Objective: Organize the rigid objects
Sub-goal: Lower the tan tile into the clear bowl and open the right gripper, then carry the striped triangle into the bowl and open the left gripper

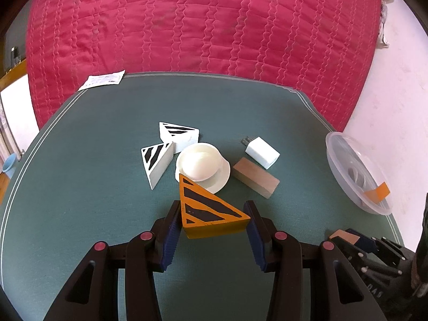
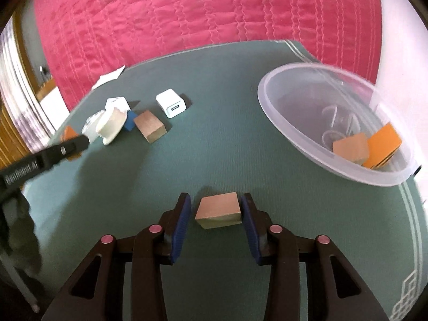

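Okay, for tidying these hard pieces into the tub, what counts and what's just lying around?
Job: orange wedge, wooden block, longer wooden block, two white wedges, charger, cup and saucer, clear tub.
Lying about: paper slip, pink quilt.

- left gripper (image 1: pixel 212 223): black linkage arms, ridged blue pads, round pink rivets
- right gripper (image 2: pixel 216 215): black arms, blue pads, pink rivets, same build
- white lettering on the black housing at nine o'clock in the right wrist view

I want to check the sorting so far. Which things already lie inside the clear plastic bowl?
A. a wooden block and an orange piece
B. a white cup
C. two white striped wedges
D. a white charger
A: in the right wrist view the clear plastic bowl holds a wooden block beside an orange piece.
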Tool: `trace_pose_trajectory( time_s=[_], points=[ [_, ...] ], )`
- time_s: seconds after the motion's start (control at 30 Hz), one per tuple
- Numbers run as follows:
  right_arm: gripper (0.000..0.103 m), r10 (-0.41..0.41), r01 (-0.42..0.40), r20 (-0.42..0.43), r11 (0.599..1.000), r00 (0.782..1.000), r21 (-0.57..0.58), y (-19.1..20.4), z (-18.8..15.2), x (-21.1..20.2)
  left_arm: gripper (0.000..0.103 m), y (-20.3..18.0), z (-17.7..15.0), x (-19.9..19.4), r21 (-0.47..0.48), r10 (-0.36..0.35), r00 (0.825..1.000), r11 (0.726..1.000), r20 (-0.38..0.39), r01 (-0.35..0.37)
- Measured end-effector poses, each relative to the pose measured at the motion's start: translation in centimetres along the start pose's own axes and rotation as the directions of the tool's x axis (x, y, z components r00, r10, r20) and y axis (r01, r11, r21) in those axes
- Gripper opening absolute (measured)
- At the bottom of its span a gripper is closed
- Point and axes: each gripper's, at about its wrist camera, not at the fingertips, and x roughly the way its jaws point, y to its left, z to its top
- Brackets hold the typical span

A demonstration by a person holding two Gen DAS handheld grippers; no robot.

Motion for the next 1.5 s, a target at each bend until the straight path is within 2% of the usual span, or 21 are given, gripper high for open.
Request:
trace_pose_trajectory(
  time_s=[0.07,0.23,0.37,0.5,0.63,0.83,1.0,1.1,1.13,1.23,1.37,1.5],
  points=[
    [0.032,-0.011,0.011,0.008,1.0,1.0,-0.022,0.1,-0.2,-0.1,0.048,-0.1,0.0,0.0,0.003,0.0,1.0,1.0,0.002,0.0],
    [0.031,0.065,-0.065,0.019,0.998,0.998,0.022,-1.3,-0.1,-0.9,0.048,-0.7,0.2,0.0,0.022,-0.001,1.0,1.0,0.002,0.001],
    [0.031,0.093,-0.099,0.087,0.993,0.992,0.069,-3.0,1.3,-2.5,0.048,-1.7,0.5,0.0,0.049,-0.002,1.0,0.999,0.007,0.002],
    [0.031,0.07,-0.09,0.164,0.989,0.984,0.119,-5.4,2.7,-4.3,0.048,-3.3,1.0,-0.1,0.081,-0.012,1.0,0.997,0.018,0.011],
    [0.031,0.045,-0.082,0.2,0.98,0.979,0.18,-7.9,3.6,-4.7,0.048,-4.7,1.3,-0.1,0.115,-0.023,0.999,0.993,0.022,0.02],
    [0.032,0.0,-0.051,0.213,0.972,0.977,0.231,-10.5,4.3,-3.9,0.048,-6.6,1.5,0.2,0.154,-0.036,0.999,0.988,0.021,0.032],
    [0.032,0.005,-0.055,0.208,0.971,0.978,0.234,-11.3,4.6,-2.5,0.048,-8.3,1.8,0.3,0.191,-0.046,0.999,0.981,0.028,0.04],
    [0.041,0.019,-0.074,0.219,0.966,0.976,0.248,-11.9,4.2,-2.5,0.048,-9.2,2.1,0.3,0.213,-0.05,0.998,0.976,0.035,0.042],
    [0.041,0.016,-0.074,0.227,0.966,0.974,0.249,-12.1,4.1,-2.7,0.048,-9.5,2.2,0.5,0.219,-0.052,0.998,0.975,0.036,0.043],
    [0.041,-0.018,-0.048,0.252,0.966,0.967,0.254,-12.6,3.7,-3.5,0.048,-10.6,2.5,0.7,0.239,-0.061,0.997,0.97,0.038,0.05],
    [0.041,-0.117,0.032,0.274,0.955,0.955,0.295,-14.0,2.8,-4.5,0.048,-12.1,2.7,1.3,0.26,-0.09,0.996,0.962,0.025,0.08],
    [0.041,-0.237,0.123,0.287,0.923,0.928,0.364,-15.6,1.6,-5.3,0.048,-13.7,2.9,2.3,0.279,-0.117,0.993,0.954,-0.001,0.113]
  ],
)
